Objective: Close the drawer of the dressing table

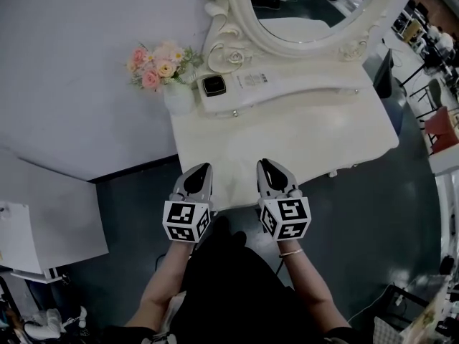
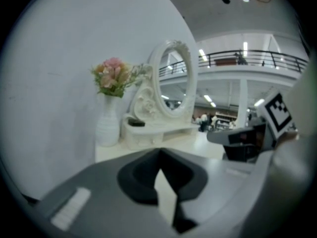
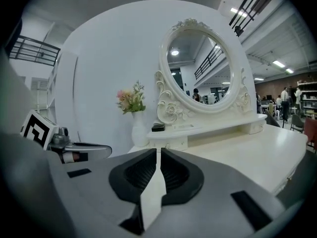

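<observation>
The white dressing table [image 1: 315,135] stands against the pale wall, with an oval mirror [image 1: 315,6] on a raised shelf [image 1: 287,88]. In the head view no drawer front juts past the table's near edge; the tabletop hides it. My left gripper [image 1: 203,169] [image 2: 159,152] hovers over that near edge, its tips together and nothing in them. My right gripper [image 1: 267,165] [image 3: 159,151] hangs beside it to the right, with its jaws drawn in to a thin slit and nothing between them. Both point towards the mirror.
A white vase of pink flowers [image 1: 161,67] stands at the table's back left, with a small black object [image 1: 214,86] on the shelf beside it. A white cabinet [image 1: 43,221] stands on the dark floor at the left. Chairs [image 1: 441,127] stand to the right.
</observation>
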The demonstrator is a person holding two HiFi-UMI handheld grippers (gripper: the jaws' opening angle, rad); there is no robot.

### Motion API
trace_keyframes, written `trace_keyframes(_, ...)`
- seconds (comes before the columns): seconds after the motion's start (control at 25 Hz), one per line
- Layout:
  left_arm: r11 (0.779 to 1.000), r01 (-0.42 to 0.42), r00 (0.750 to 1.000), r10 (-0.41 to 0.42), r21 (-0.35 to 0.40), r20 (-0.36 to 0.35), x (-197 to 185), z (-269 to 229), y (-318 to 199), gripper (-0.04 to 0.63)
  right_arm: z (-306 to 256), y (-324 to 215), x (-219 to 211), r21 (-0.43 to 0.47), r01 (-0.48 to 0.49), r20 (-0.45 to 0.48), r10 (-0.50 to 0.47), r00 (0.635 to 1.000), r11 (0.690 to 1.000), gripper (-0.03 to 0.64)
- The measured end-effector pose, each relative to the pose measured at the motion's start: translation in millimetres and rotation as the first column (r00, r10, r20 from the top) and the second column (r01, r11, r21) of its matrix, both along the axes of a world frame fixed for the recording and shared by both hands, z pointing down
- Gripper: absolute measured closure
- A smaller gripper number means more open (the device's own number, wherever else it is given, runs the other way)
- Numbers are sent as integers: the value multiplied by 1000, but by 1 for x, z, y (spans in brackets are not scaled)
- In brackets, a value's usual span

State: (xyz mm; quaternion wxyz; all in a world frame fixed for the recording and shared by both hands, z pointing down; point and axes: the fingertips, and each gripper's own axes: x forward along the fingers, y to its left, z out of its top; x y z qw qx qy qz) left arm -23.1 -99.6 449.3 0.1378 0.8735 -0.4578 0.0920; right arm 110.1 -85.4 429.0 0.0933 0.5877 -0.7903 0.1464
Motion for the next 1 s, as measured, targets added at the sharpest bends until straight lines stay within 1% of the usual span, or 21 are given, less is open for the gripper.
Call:
trace_keyframes(0.24, 1000, -4, 1000, 4, 10, 14, 1, -3, 8, 588, 1, 26, 14, -9, -37, 28, 38, 999, 999, 604)
trace_keyframes(0.44, 1000, -20, 1000, 19, 21, 23, 4, -7, 13, 588, -3, 41, 22, 8, -53, 36, 53, 998, 999, 611)
trace_keyframes(0.76, 999, -32, 999, 31, 37, 30, 5, -11, 14, 588, -5, 48, 33, 22, -76, 37, 75, 996, 997, 612)
trace_keyframes(1.0, 998, -46, 998, 44, 46, 36, 7, -15, 11, 588, -4, 49, 32, 28, -79, 31, 78, 996, 996, 612)
